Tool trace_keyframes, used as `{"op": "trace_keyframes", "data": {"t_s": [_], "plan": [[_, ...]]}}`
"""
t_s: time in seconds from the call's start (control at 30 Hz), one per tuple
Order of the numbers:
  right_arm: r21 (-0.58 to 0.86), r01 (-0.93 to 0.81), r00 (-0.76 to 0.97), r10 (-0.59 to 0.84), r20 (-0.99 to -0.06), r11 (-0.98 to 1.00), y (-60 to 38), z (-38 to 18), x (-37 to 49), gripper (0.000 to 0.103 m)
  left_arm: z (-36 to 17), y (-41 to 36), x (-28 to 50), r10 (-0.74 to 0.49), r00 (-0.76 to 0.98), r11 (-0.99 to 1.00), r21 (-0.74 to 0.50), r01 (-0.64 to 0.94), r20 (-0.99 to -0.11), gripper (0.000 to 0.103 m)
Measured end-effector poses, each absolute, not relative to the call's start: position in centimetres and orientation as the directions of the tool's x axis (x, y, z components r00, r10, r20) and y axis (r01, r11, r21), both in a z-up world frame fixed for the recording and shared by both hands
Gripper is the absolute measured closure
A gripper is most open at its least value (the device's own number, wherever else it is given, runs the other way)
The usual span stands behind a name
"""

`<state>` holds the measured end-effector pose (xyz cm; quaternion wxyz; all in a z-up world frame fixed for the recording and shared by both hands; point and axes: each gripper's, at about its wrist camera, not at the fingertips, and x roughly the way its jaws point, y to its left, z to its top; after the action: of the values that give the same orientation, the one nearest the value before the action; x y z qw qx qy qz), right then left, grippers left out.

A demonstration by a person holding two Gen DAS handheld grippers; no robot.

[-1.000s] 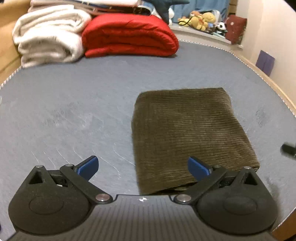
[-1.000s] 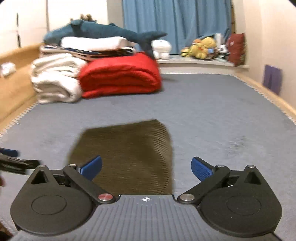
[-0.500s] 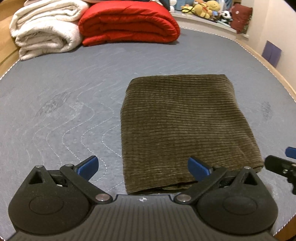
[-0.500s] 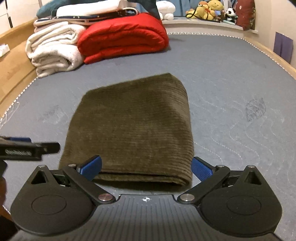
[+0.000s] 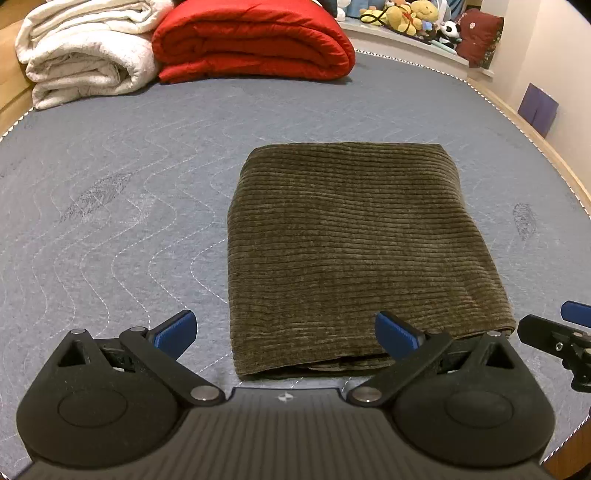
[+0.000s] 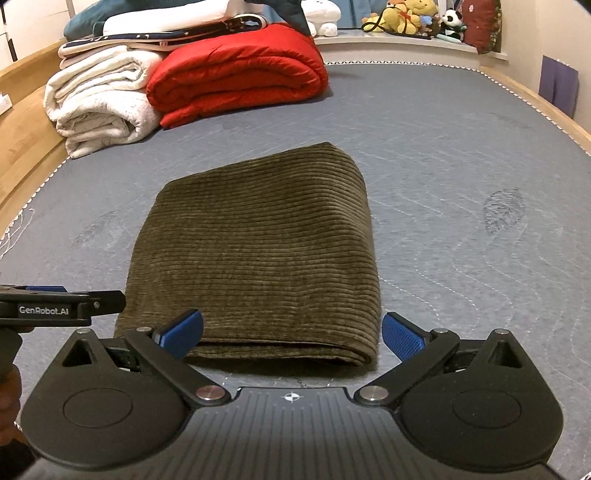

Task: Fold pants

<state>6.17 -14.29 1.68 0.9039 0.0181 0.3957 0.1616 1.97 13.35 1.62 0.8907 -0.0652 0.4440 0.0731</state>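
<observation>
The olive corduroy pants [image 5: 351, 251] lie folded into a neat rectangle on the grey quilted mattress [image 5: 110, 206]. In the right wrist view the pants [image 6: 258, 251] sit just ahead of the fingers. My left gripper [image 5: 286, 330] is open above the near edge of the bundle, holding nothing. My right gripper [image 6: 291, 332] is open too, hovering over the near folded edge, empty. The right gripper's tip shows at the right edge of the left wrist view, and the left gripper [image 6: 55, 308] shows at the left edge of the right wrist view.
A folded red duvet [image 5: 255, 40] and rolled white blankets [image 5: 81, 51] lie at the far end of the mattress. Plush toys [image 6: 410, 14] line a ledge behind. A wooden bed frame [image 6: 26, 140] runs along the left side, a wall on the right.
Both grippers have tilted down and drawn nearer the folded pants, which fill more of each view. Both stay open. The pants have not moved.
</observation>
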Motion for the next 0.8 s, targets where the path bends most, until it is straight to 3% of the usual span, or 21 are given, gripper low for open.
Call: {"op": "trace_keyframes", "data": {"t_s": [0.8], "plan": [[0.154, -0.277, 0.634, 0.301, -0.712, 0.948, -14.39, 1.50, 5.99, 0.001, 1.70, 13.34, 1.84, 0.074, 0.600, 0.982, -0.046, -0.182, -0.797, 0.000]]}}
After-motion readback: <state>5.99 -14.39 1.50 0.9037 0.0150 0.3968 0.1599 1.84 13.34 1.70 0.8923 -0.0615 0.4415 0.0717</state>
